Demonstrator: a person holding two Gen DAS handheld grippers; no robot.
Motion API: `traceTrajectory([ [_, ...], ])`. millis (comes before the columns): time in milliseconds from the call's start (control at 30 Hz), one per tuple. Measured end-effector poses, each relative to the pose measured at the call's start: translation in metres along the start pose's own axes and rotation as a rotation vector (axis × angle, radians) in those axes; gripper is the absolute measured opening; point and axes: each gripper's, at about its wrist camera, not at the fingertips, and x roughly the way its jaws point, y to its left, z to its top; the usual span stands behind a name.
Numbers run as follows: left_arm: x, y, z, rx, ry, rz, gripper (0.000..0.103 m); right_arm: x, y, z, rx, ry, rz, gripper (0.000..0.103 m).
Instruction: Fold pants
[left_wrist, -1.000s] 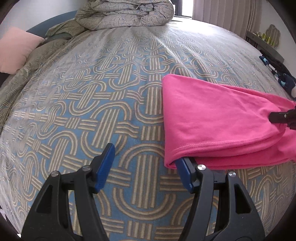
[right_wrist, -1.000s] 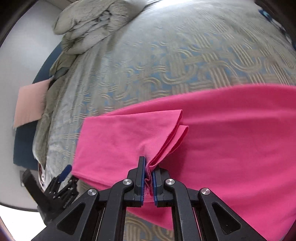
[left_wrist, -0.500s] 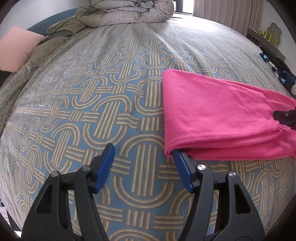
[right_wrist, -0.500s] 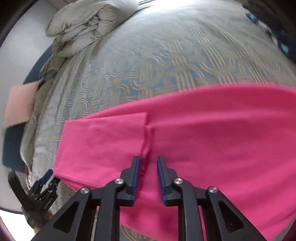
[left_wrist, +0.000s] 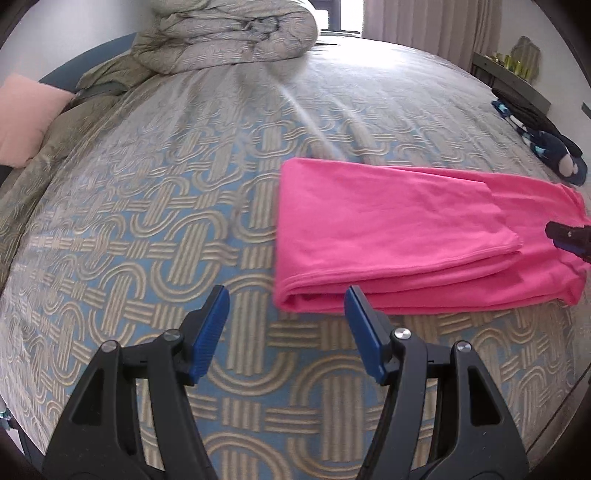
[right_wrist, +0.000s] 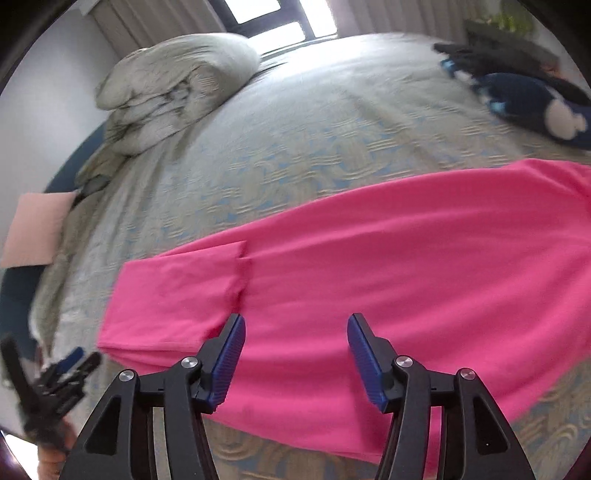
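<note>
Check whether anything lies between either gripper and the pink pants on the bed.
Nothing visible does. The left gripper is open just short of the pants' folded edge; the right gripper, jaws just opened, hovers directly above the cloth.

Two close downward views, shared pants (left_wrist: 399, 236).

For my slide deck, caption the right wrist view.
Right gripper, jaws just opened, above folded pink pants on the patterned bedspread.

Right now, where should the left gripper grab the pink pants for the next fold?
Probably the folded end of the pink pants, at its near corner, coming in low from the open bedspread side. The stacked layers show their edges there, just ahead of the open left gripper.
</note>
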Motion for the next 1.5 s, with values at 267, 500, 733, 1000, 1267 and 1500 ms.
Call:
traceTrajectory([
  [267,-0.008,-0.065,0.013,0.087,-0.023,-0.113,0.066,-0.021,-0.022,-0.006,-0.02,-0.03,-0.124,0.059],
  [500,0.004,-0.118,0.026,0.099,0.033,-0.231,0.066,-0.039,-0.054,-0.012,0.038,-0.068,-0.119,0.059],
  [733,0.009,-0.146,0.031,0.126,0.074,-0.215,0.066,-0.047,-0.084,-0.016,0.093,-0.088,-0.131,0.059],
  [1000,0.012,-0.167,0.039,0.156,0.082,-0.179,0.066,-0.061,-0.122,-0.027,0.177,-0.117,-0.1,0.059],
  [1267,0.019,-0.165,0.043,0.125,0.112,-0.176,0.066,-0.088,-0.18,-0.038,0.331,-0.167,-0.114,0.059],
  [1500,0.027,-0.191,0.037,0.236,0.129,-0.186,0.077,-0.095,-0.237,-0.051,0.571,-0.164,-0.01,0.059],
])
